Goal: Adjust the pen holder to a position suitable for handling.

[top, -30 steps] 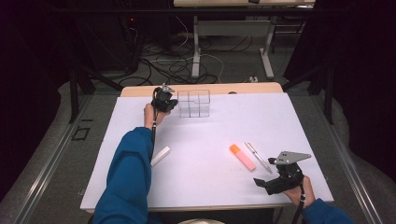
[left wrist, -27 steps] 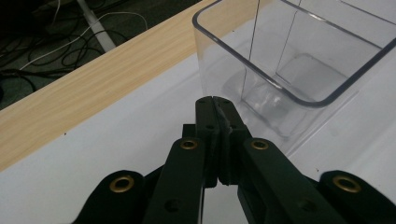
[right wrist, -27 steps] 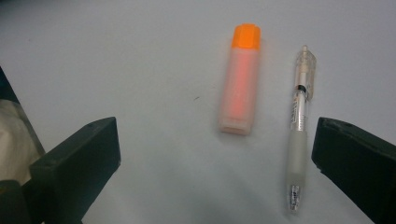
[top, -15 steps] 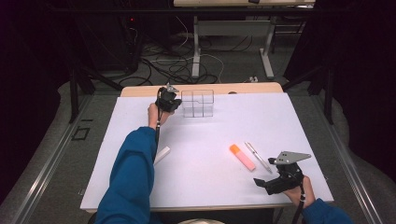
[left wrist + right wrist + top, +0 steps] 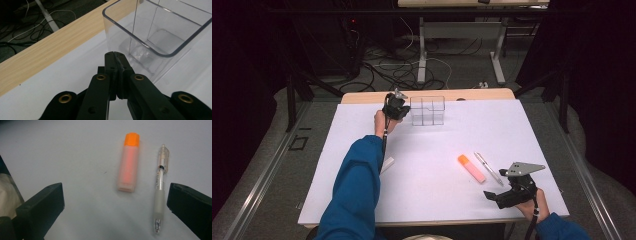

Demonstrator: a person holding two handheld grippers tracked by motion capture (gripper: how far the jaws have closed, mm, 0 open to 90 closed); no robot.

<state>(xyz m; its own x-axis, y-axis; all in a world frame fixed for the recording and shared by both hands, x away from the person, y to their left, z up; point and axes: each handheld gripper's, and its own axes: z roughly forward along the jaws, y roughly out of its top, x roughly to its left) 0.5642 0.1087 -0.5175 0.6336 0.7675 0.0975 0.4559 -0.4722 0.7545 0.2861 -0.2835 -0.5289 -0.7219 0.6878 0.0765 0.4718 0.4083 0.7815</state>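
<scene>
1. The left gripper is sitting at the far side of the table, just beside the left wall of a clear plastic organizer. In the left gripper view its jaws are pressing flat together with nothing between them, the tips pointing at the organizer's near corner.
2. The organizer is standing upright on the white table cover, near the bare wooden edge, and its divided compartments are showing only clear walls.
3. The right gripper is resting at the near right corner of the table, its jaws spreading wide apart in the right gripper view and holding nothing.
4. An orange highlighter and a clear pen are lying side by side ahead of those jaws, close but apart, the highlighter's cap pointing away.
5. A small white object is lying partly hidden beside the person's blue left sleeve; what it is cannot be told.
</scene>
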